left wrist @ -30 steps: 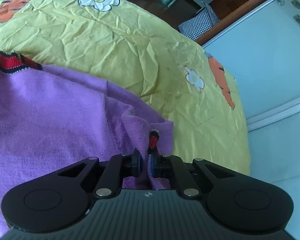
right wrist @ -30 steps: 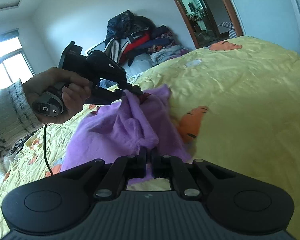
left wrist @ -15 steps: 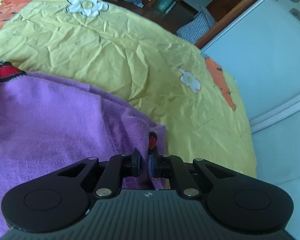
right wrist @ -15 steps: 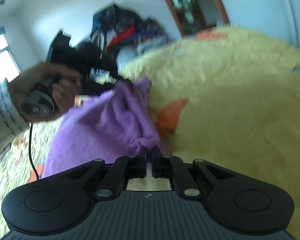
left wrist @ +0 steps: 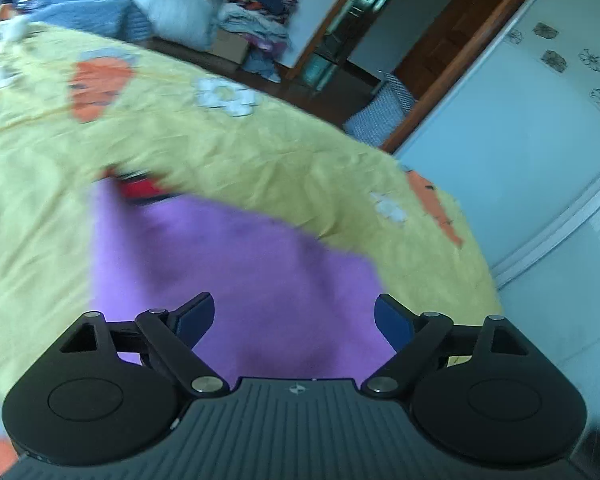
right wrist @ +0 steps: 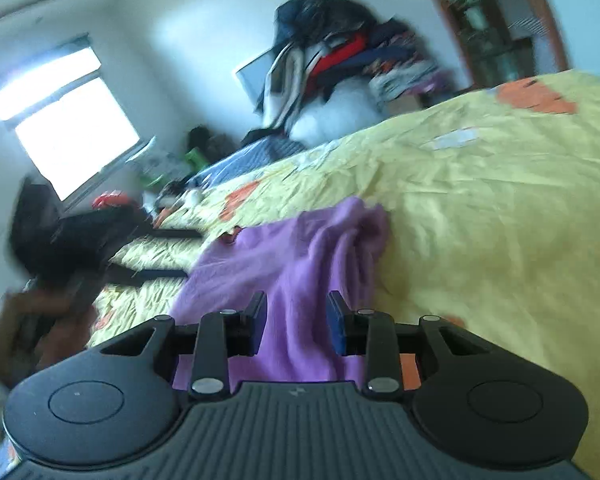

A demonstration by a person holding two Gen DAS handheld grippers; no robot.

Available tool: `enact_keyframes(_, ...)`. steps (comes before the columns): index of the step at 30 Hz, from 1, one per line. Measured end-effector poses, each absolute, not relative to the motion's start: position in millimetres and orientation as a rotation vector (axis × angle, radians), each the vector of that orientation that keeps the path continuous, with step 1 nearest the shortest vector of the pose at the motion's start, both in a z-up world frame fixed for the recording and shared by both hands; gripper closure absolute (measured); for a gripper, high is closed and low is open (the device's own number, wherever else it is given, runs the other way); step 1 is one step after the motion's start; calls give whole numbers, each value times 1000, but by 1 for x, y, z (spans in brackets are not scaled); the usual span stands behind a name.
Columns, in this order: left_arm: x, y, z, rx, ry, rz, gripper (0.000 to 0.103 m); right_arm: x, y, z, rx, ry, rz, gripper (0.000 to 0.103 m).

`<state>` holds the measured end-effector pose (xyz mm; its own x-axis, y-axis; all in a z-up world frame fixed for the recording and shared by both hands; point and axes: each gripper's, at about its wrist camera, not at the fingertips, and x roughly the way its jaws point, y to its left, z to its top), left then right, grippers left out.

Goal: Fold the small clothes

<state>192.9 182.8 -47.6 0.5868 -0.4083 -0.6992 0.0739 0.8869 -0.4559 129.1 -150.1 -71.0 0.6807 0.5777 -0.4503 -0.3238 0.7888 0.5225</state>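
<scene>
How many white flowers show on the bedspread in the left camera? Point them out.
2 clear: far flower beyond the purple garment, near flower at its right. A blurred third may sit far left.

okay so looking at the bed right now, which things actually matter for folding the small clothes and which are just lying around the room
Part of the job:
- purple garment, lying on the yellow bedsheet
- left gripper, fingers open
- right gripper, fingers open

Just lying about:
- pile of clothes against the far wall
- white bundle under that pile
- blue quilt past the bed's far edge
</scene>
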Motion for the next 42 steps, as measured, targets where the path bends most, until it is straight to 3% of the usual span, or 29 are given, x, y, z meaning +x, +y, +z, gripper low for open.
enact_keyframes(7,135,209,-64,-392,926,-292,13,178,-143,-93,455,774,608,72)
enact_keyframes(8,131,209,-66,-392,932,-296,13,179,-141,-94,440,780,611,75)
enact_keyframes(9,127,211,-69,-394,941,-299,13,177,-138,-94,412,777,600,98)
enact_keyframes(10,124,211,-71,-395,948,-302,13,176,-136,-93,399,775,592,99)
enact_keyframes(16,115,193,-62,-328,916,-331,9,167,-133,-64,351,676,535,99)
enact_keyframes(24,103,175,-70,-256,952,-341,5,185,-131,-86,280,766,459,99)
enact_keyframes(26,99,175,-72,-230,959,-329,6,185,-130,-83,271,778,458,95)
enact_keyframes(28,99,182,-68,-252,938,-317,6,179,-127,-72,224,757,425,82)
enact_keyframes(29,102,186,-64,-267,924,-310,6,170,-127,-63,193,700,418,82)
enact_keyframes(36,180,190,-47,-293,840,-299,12,181,-95,-46,110,612,507,82)
enact_keyframes(40,231,176,-72,-236,915,-233,19,214,-73,-74,-37,704,424,85)
enact_keyframes(41,241,174,-82,-188,938,-172,25,221,-77,-84,-40,711,404,86)
enact_keyframes(42,246,175,-91,-163,953,-135,23,225,-83,-89,-12,699,404,86)
